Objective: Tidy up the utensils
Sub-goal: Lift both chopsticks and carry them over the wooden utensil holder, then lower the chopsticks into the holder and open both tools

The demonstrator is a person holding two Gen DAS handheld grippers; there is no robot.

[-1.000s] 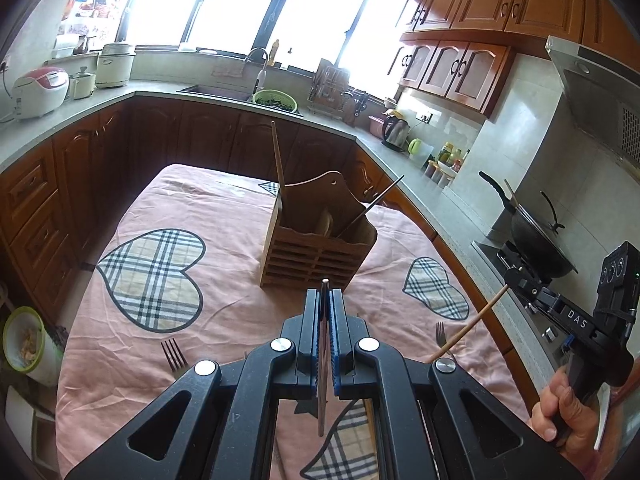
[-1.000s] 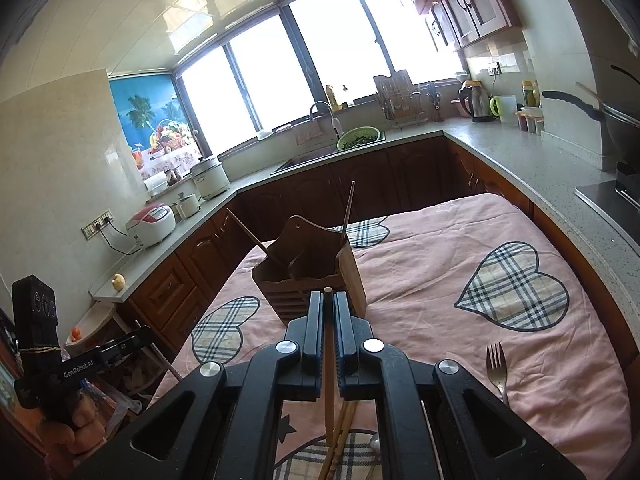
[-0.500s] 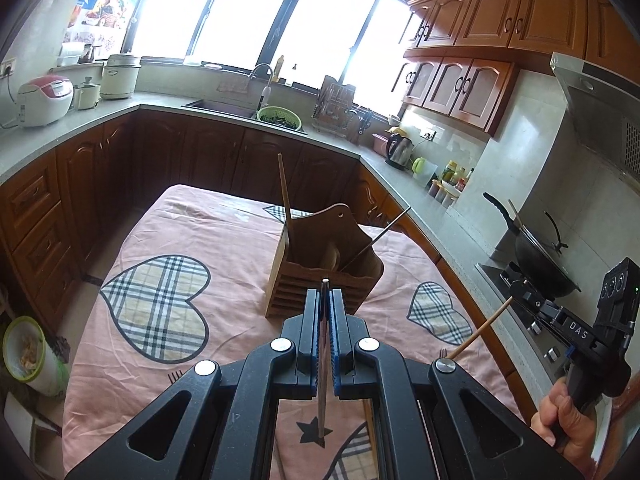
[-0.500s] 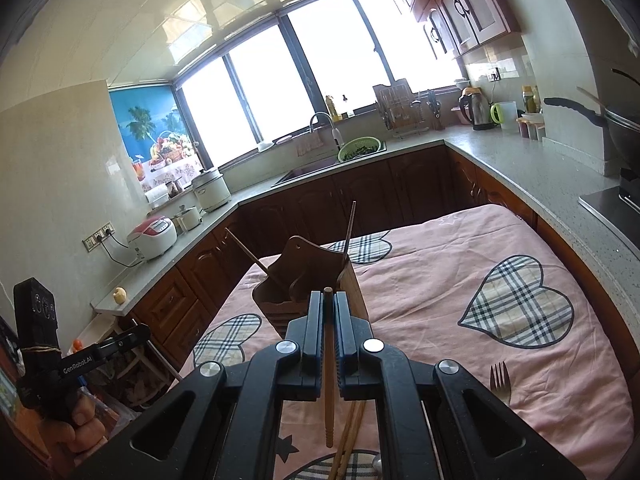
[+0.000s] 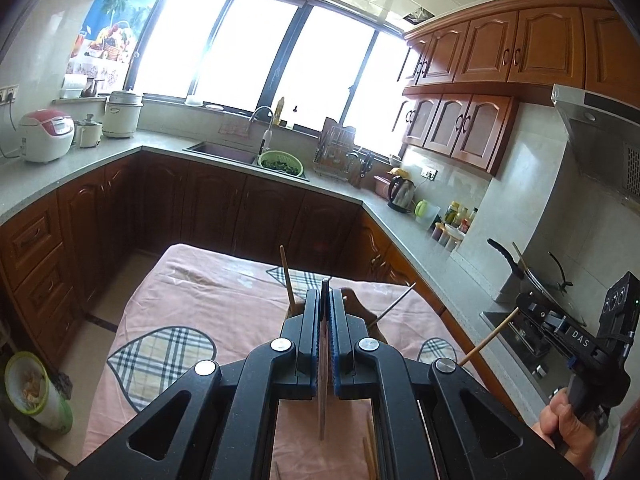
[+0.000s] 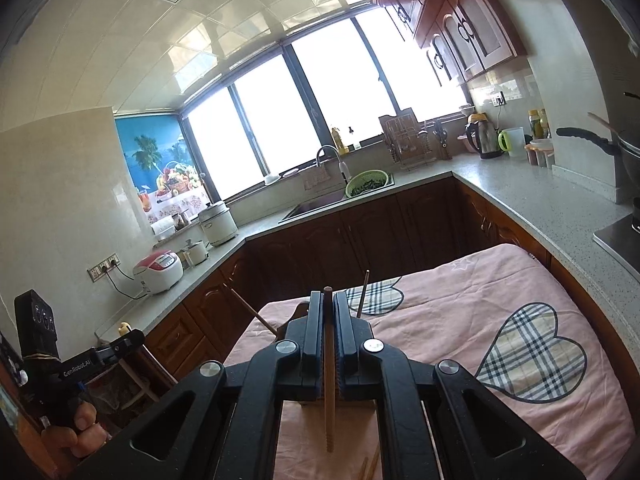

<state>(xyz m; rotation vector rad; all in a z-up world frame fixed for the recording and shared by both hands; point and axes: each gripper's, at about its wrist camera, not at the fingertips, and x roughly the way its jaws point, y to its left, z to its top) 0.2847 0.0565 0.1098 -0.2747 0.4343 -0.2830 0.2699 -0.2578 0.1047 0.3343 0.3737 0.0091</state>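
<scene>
Both grippers have risen since half a second ago, so the wooden utensil holder [image 5: 362,312] that stood in full view beyond the fingers now sits mostly hidden behind them, and more of the windows and ceiling fills each view.

In the left wrist view the left gripper [image 5: 325,300] has its jaws pressed nearly together on a dark chopstick [image 5: 322,392], which runs up between the blue pads and pokes out just past the fingertips, its lower end hanging over the pink tablecloth [image 5: 192,280]. Two chopsticks stand in the holder: one upright at the left [image 5: 287,276], one leaning out to the right [image 5: 394,300]. At the far right the right gripper [image 5: 532,312] is seen from the side, held in a hand [image 5: 560,424], with a light wooden chopstick [image 5: 488,338] slanting down from it.

In the right wrist view the right gripper [image 6: 328,300] is likewise clamped almost shut on that wooden chopstick [image 6: 329,392], gripped lengthwise with its grooved tip pointing down toward the near edge. The holder's top [image 6: 298,312] peeks out left of the fingers. More chopsticks [image 6: 370,464] lie on the cloth at the near edge. The left gripper [image 6: 128,340] shows at the far left.
</scene>
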